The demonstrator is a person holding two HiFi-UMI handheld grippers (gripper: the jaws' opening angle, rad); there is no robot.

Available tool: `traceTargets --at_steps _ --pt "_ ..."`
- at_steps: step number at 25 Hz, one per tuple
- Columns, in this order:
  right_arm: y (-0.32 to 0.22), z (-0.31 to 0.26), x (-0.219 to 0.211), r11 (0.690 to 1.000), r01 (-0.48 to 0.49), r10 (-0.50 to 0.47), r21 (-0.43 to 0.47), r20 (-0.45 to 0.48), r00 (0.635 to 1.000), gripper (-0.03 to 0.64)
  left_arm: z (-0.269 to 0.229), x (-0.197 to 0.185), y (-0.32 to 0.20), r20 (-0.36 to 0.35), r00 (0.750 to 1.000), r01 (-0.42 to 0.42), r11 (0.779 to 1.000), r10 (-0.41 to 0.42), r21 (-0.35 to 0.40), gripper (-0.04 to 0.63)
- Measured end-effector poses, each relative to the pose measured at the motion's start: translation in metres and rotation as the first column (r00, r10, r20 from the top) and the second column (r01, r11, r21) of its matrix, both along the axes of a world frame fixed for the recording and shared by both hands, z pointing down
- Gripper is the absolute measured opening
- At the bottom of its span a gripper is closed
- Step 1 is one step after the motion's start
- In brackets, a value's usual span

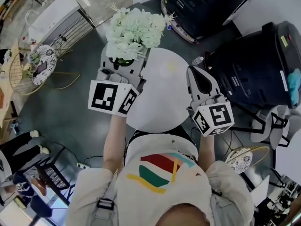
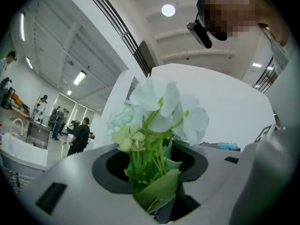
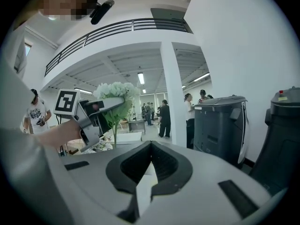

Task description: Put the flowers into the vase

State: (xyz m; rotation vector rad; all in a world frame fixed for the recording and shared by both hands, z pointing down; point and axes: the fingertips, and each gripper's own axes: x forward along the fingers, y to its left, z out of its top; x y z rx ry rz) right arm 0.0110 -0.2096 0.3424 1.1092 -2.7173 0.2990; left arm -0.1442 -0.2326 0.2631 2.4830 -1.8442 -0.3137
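A bunch of white and pale green flowers (image 1: 133, 31) stands above my left gripper (image 1: 123, 64), which is shut on its green stems. In the left gripper view the stems and leaves (image 2: 152, 172) are pinched between the jaws, and the blooms (image 2: 161, 109) fill the middle. My right gripper (image 1: 201, 74) is held to the right over the edge of a round white table (image 1: 162, 102), its jaws together with nothing in them. From the right gripper view, its jaw tips (image 3: 150, 144) meet, and the left gripper (image 3: 98, 110) with the flowers (image 3: 117, 92) shows at the left. No vase is in view.
Large dark bins (image 1: 263, 65) stand right of the table, also seen as bins (image 3: 220, 125) in the right gripper view. A gold wire chair (image 1: 33, 69) stands at the left. A white pillar (image 3: 173, 93) and people (image 3: 164, 118) are farther back.
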Motion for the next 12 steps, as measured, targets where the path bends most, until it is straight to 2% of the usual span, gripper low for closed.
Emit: traceTargets --at_steps 4,7,12 --pt "-0.003 -0.001 0.015 0.999 -0.036 0.036 0.003 0.006 0.999 0.01 -0.016 0.016 -0.003 0.008 0.998 -0.059 0.997 0.059 0.054 0.224" --pt "-0.007 0.004 0.034 0.997 -0.075 0.075 -0.009 0.009 0.997 0.01 -0.024 0.033 -0.007 -0.023 0.992 -0.123 0.988 0.125 0.091 0.224" --pt "-0.008 0.021 0.077 0.986 -0.16 0.161 -0.05 0.011 0.987 0.009 -0.019 0.069 -0.022 -0.041 0.979 -0.196 0.976 0.2 0.092 0.224"
